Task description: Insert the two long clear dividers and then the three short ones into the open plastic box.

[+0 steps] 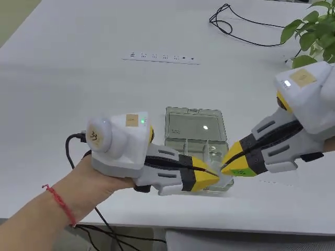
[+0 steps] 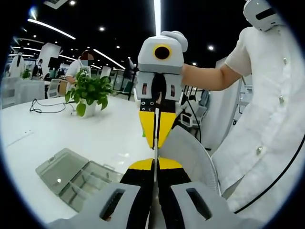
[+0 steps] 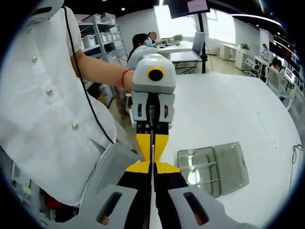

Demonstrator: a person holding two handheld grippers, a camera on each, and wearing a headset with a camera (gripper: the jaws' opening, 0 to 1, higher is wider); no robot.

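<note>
In the head view the left gripper (image 1: 212, 177) and the right gripper (image 1: 226, 166) are seen tip to tip, at 9 and 3 o'clock of each other, directly above the near end of the open plastic box (image 1: 168, 144). The box lies close to the near edge of the white table (image 1: 78, 78), with its lid folded back toward 12 o'clock. In both gripper views the jaws are pressed together, and a thin clear edge, taken to be a divider (image 2: 155, 151), is seen running from one pair of jaws into the other, so both are judged to be clamped on the same piece. Partition lines are already visible inside the box, though their number cannot be counted. Since the strip is pinched from both ends, it could be bowed or snapped by any twist or pull between the hands, or dropped if one grip is loosened early. Its slot could be missed, clear plastic being hard to read against clear plastic. The light box could be shoved toward 6 o'clock and off the table by a hard downward push, and seated partitions could be knocked loose.
</note>
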